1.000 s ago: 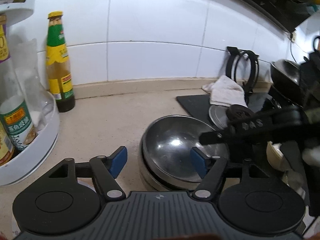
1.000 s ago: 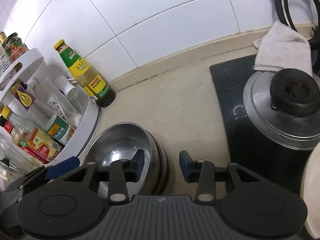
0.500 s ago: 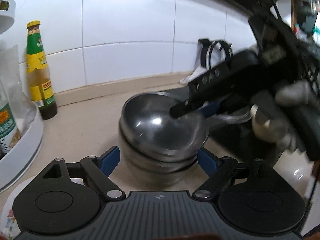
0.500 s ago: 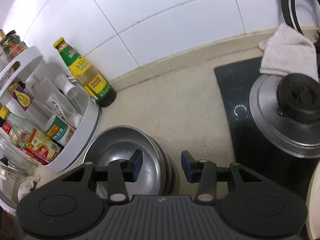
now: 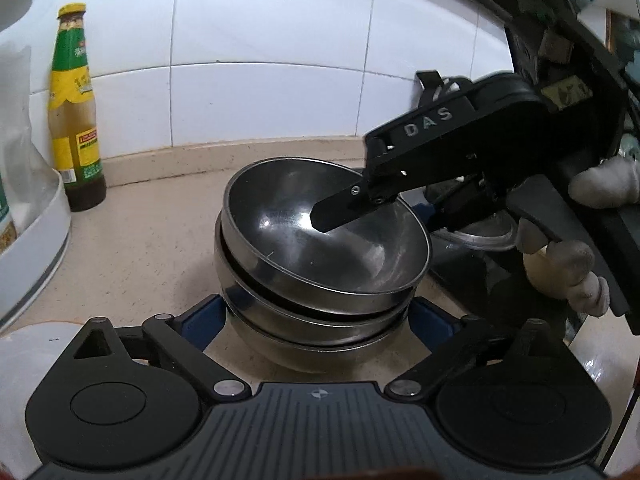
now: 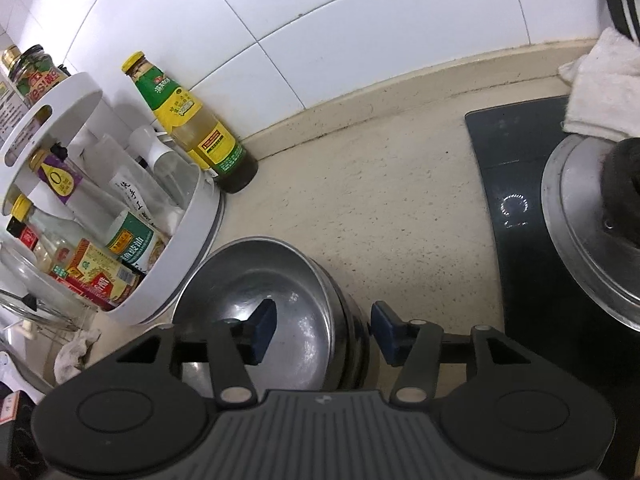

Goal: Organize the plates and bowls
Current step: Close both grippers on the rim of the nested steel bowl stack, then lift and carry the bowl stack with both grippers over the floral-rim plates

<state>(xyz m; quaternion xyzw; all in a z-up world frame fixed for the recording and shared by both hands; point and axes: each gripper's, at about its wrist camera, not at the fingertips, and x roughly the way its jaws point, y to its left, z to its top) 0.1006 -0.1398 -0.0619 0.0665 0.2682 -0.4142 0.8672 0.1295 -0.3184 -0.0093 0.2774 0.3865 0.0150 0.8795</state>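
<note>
Speckled beige bench (image 6: 400,208) against white tile wall (image 5: 260,32). Steel bowls (image 5: 320,248) stacked on the bench, top one tilted. Left gripper (image 5: 316,312) jaws wide, straddling the stack's base. Right gripper (image 6: 322,332) jaws half-open across the top bowl's rim, one finger inside. Sauce bottle (image 6: 192,124) behind the bowls by the wall; white rack (image 6: 120,216) just left of them; black cooktop (image 6: 520,216) to their right.

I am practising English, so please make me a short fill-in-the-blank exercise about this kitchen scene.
1. The stacked bowls are made of ____.
2. One finger of the right gripper is ____ the top bowl.
3. The sauce bottle has a ____ cap.

Missing words: metal; inside; yellow
</note>
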